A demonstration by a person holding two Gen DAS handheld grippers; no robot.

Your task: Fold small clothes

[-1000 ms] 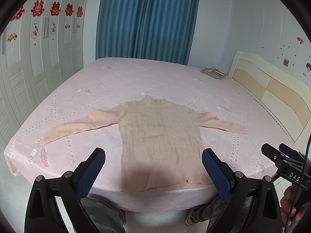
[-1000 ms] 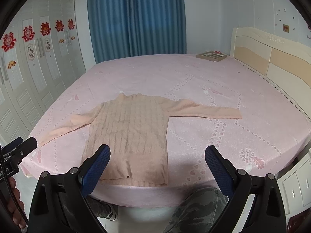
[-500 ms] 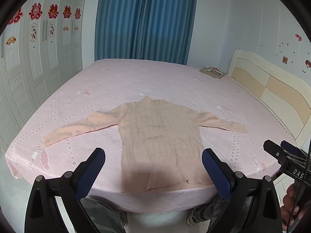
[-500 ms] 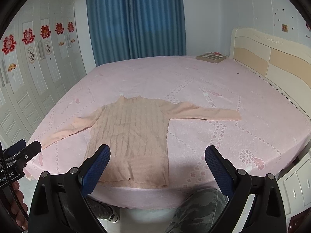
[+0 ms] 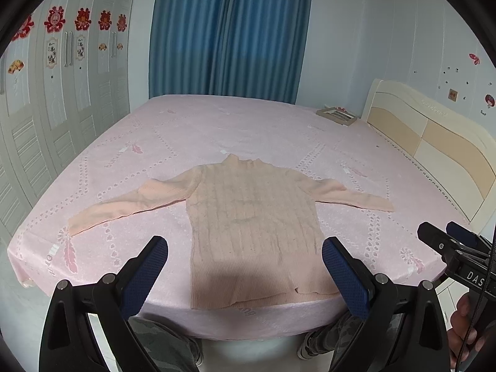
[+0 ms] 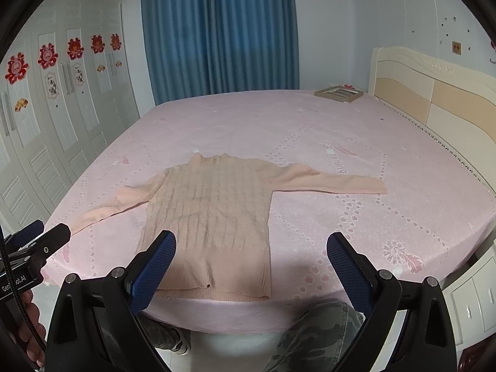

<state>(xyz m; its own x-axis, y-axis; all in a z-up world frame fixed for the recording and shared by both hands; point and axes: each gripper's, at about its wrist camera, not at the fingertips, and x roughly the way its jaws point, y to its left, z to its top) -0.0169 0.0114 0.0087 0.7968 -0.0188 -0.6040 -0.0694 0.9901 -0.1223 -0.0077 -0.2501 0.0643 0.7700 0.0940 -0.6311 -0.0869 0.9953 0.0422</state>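
Sweater (image 5: 251,226) lies flat at centre frame on the bed (image 5: 248,130), hem toward us, sleeves spread left-right. Both hand-held grippers, left (image 5: 245,274) and right (image 6: 251,266), spread wide and empty, above the hem. Right sits nearer the right sleeve (image 6: 334,181), I'd judge.

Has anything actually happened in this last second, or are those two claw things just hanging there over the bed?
Almost nothing. Both views drifted slightly, nothing more. The left gripper and right gripper stay open and empty. The peach ribbed-knit sweater still lies flat, sleeves spread, on the pink patterned bedspread, untouched.
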